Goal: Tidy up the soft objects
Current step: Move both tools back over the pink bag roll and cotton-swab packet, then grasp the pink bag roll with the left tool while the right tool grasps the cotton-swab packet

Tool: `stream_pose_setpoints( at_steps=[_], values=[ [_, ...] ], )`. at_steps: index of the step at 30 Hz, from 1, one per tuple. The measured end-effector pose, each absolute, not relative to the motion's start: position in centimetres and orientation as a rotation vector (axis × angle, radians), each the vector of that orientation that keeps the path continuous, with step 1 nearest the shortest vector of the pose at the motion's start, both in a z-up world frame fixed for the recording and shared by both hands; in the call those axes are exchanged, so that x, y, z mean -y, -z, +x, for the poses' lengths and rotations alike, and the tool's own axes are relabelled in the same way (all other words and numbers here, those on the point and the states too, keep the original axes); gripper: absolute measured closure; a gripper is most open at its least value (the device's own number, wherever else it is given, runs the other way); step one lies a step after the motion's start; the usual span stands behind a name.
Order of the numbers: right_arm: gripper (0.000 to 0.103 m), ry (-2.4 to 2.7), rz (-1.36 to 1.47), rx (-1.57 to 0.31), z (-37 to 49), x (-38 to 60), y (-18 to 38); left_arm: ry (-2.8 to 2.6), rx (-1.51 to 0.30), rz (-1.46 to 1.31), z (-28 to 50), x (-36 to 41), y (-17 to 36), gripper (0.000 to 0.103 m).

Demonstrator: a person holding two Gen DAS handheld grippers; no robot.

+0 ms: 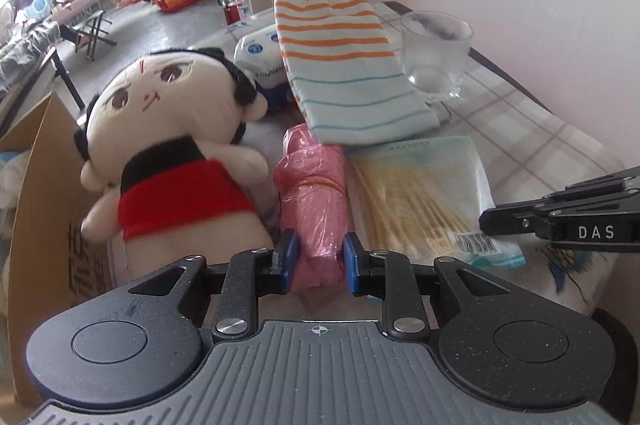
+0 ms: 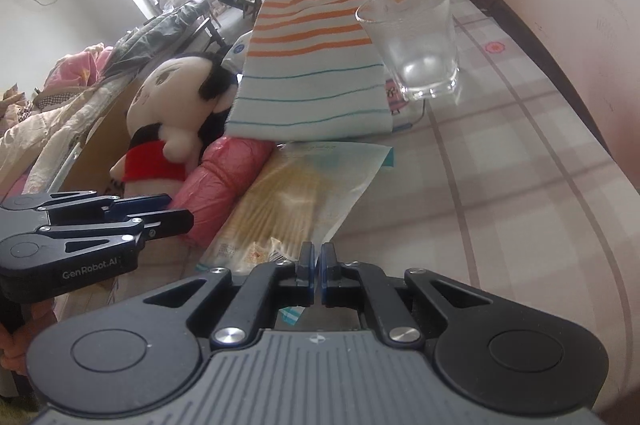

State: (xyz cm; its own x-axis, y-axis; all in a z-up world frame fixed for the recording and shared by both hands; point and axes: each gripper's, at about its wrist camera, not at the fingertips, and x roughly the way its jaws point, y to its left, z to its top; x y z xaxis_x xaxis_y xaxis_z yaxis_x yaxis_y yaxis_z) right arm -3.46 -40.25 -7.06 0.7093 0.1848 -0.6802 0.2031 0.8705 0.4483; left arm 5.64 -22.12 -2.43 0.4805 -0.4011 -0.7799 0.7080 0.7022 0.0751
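Left gripper is clamped on the near end of the pink roll, which runs straight away from it. Right gripper is pinched shut on the swab pack's edge.

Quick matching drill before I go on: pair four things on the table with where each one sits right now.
Things:
1. pink plastic bag roll
2. striped cloth
3. glass cup
4. packet of sticks

Places:
A. pinched at its near edge by the right gripper
B. between the fingers of the left gripper
C. empty, upright, beside the striped cloth on the wall side
D. overlapping the far ends of the bag roll and the packet

Pairs: 1-B, 2-D, 3-C, 4-A
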Motion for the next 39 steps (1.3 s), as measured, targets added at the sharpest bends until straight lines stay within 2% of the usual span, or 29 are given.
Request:
stream_pose_setpoints(
  at_steps=[11, 18, 20, 22, 24, 27, 29, 35, 39],
  values=[
    [0.100, -0.021, 0.531, -0.817, -8.5, 38.4, 5.9, 0.710, -0.906, 0.295, 0.5, 16.8, 1.7, 0.080],
    [0.098, -0.032, 0.557, -0.828, -8.8, 38.4, 6.2, 0.717, -0.884, 0.223, -0.5, 15.1, 1.9, 0.078],
    [0.097, -0.026, 0.569, -0.826, -8.9, 38.6, 6.2, 0.728, -0.886, 0.204, -0.3, 14.8, 1.8, 0.075],
    [0.097, -0.024, 0.580, -0.825, -9.1, 38.7, 6.1, 0.742, -0.888, 0.177, 0.0, 14.4, 1.4, 0.065],
    [0.095, -0.017, 0.597, -0.829, -9.1, 38.9, 6.1, 0.748, -0.886, 0.158, 0.3, 14.3, 1.1, 0.062],
    [0.091, -0.011, 0.619, -0.832, -9.1, 39.2, 6.2, 0.759, -0.891, 0.137, 1.0, 14.4, 0.8, 0.059],
    [0.080, -0.004, 0.626, -0.836, -9.0, 39.4, 6.1, 0.767, -0.904, 0.128, 1.5, 14.6, 0.9, 0.057],
    [0.060, 0.018, 0.637, -0.836, -8.5, 39.7, 5.9, 0.778, -0.948, 0.109, 3.4, 15.7, 1.9, 0.057],
    [0.058, 0.039, 0.600, -0.854, -7.5, 39.1, 5.9, 0.777, -1.003, 0.099, 4.8, 16.5, 3.1, 0.058]
  ],
)
